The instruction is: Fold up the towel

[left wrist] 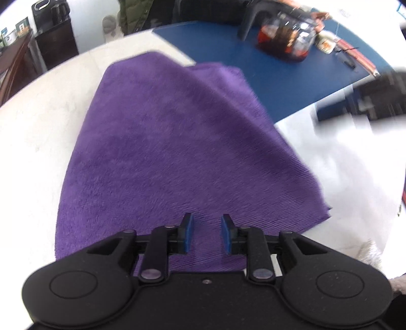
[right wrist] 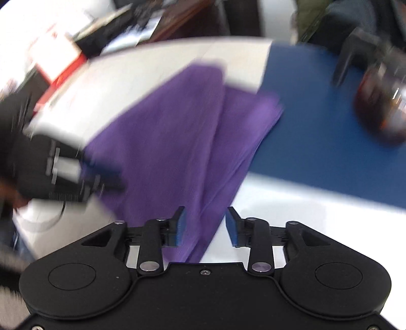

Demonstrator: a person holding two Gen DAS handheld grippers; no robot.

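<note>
Left wrist view shows the purple towel (left wrist: 162, 142) lying folded on the white surface (left wrist: 38, 132), its upper layer set askew so a strip of the lower layer shows along the towel's far right edge. The towel's far corner reaches onto a blue mat (left wrist: 279, 76) that covers the surface beyond it. The left tongs (left wrist: 206, 233) hover over the towel's near edge, blue pads parted with only bare cloth seen between them, gripping nothing.

In the right wrist view, the right tongs (right wrist: 206, 226) stand over the towel's near right corner, released, the jaws apart and the cloth's edge lying below the gap rather than pinched. To the towel's left, the other tongs appear as a blurred black shape.

On the mat beyond the towel sits a clear glass jar (left wrist: 286, 38) with dark red contents, and next to it what seems to be a black stand (left wrist: 250, 20), though blur makes that hard to confirm.
</note>
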